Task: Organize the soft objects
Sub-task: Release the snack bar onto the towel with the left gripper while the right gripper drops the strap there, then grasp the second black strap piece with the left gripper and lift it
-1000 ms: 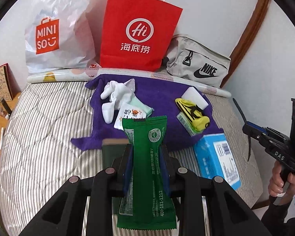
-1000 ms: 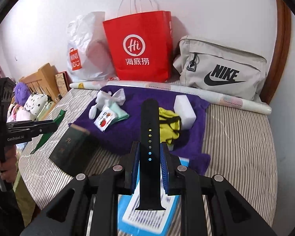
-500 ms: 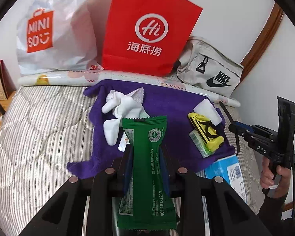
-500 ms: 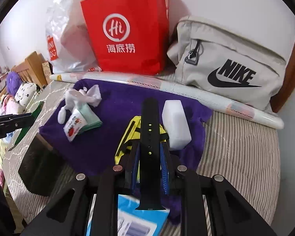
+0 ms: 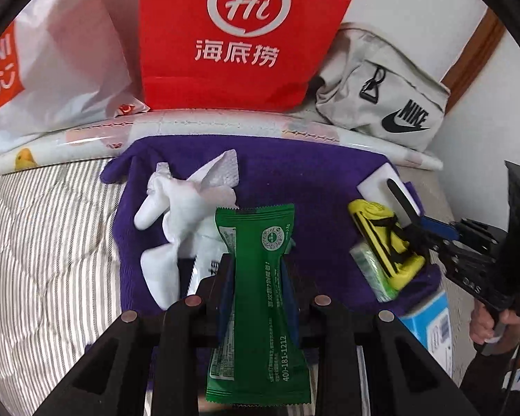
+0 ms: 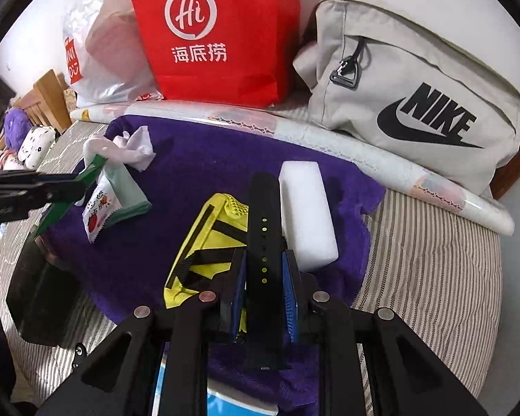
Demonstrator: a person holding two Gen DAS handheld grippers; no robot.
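1. Green packet [image 5: 258, 298] is clamped between my left gripper [image 5: 256, 277] pads, held over the purple towel [image 5: 294, 180] at 6 o'clock.
2. My right gripper [image 6: 264, 280] is clamped on a black strap [image 6: 264, 242], above the yellow pouch [image 6: 204, 242].
3. At 1 o'clock of the strap I see a white sponge [image 6: 306, 215] on the towel.
4. White socks [image 5: 176, 215] lie at 10 o'clock.

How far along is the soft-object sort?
Done: white socks, a yellow pouch and a white foam block already lie on the purple towel. In hand: the left tool grips a green sachet, the right tool a black strap, both over the towel. Left: setting both down; a blue box and a dark box sit off the towel.
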